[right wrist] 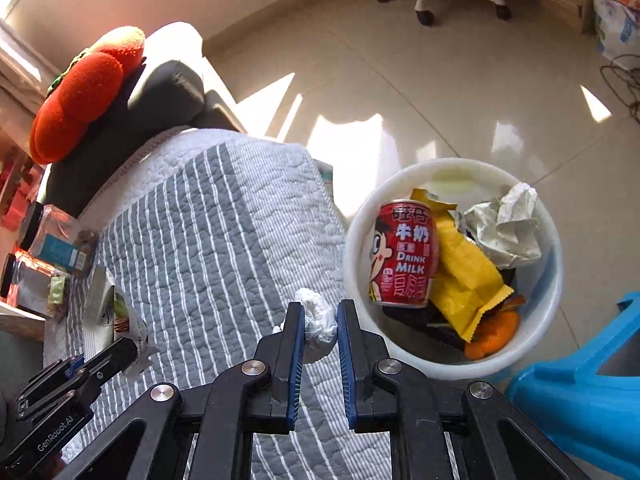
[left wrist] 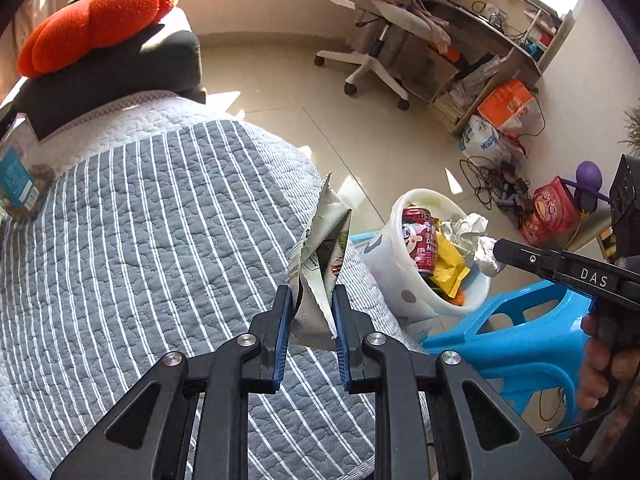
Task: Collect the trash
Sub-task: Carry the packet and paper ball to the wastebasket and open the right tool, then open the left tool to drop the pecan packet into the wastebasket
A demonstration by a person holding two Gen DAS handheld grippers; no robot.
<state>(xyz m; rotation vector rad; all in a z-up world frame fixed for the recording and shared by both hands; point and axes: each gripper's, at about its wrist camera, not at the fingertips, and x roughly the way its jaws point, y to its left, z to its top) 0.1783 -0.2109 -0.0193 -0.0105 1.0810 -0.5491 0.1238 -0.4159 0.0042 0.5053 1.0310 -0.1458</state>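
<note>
Where sunlit, striped quilt (left wrist: 160, 220), tiles (right wrist: 440, 92)

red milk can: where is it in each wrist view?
Left wrist: red milk can right of centre, standing in the white bin, behind the held wrapper.
Right wrist: red milk can right of centre, at the bin's left side.
Shared landmark: yellow wrapper beside the can.

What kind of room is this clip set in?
Probably a lived-in home room, part lounge, part study: a quilt-covered sofa, an office chair at a cluttered desk, and a white trash bin.
</note>
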